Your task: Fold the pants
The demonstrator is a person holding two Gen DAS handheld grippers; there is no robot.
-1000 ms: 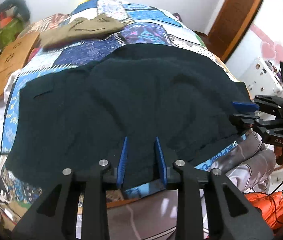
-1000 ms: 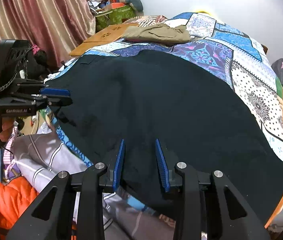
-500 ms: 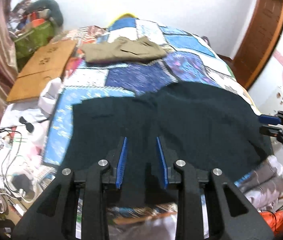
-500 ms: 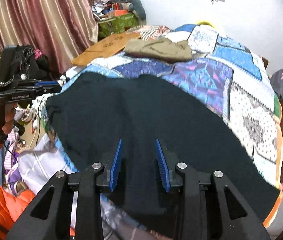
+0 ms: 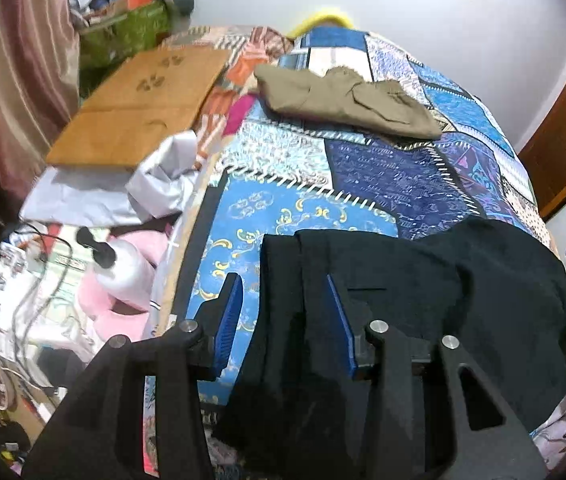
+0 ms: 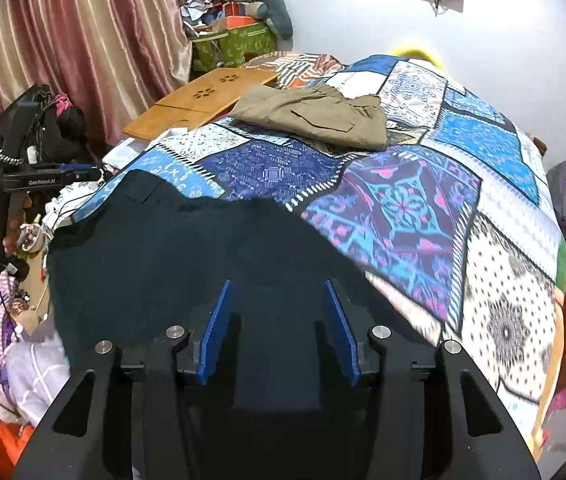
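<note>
On the near part of the bed (image 6: 503, 280), over a patchwork quilt (image 5: 383, 176), the dark pants (image 5: 423, 292) are spread flat, their near edge hanging over the side of the bed. Seen from the left wrist, the left gripper (image 5: 283, 316) is held above the pants' left edge: that edge is seen between the jaws, with the left blue pad over bare quilt and the right pad over dark cloth. The jaws are opening and no cloth is pinched by them. Seen from the right wrist, the right gripper (image 6: 279, 328) is held over the middle of the pants (image 6: 203, 264), with dark cloth seen in the gap; its jaws are also opening and nothing is gripped. Farther back on the quilt, folded khaki pants (image 6: 315, 116) are laid, well apart from the dark pair.
</note>
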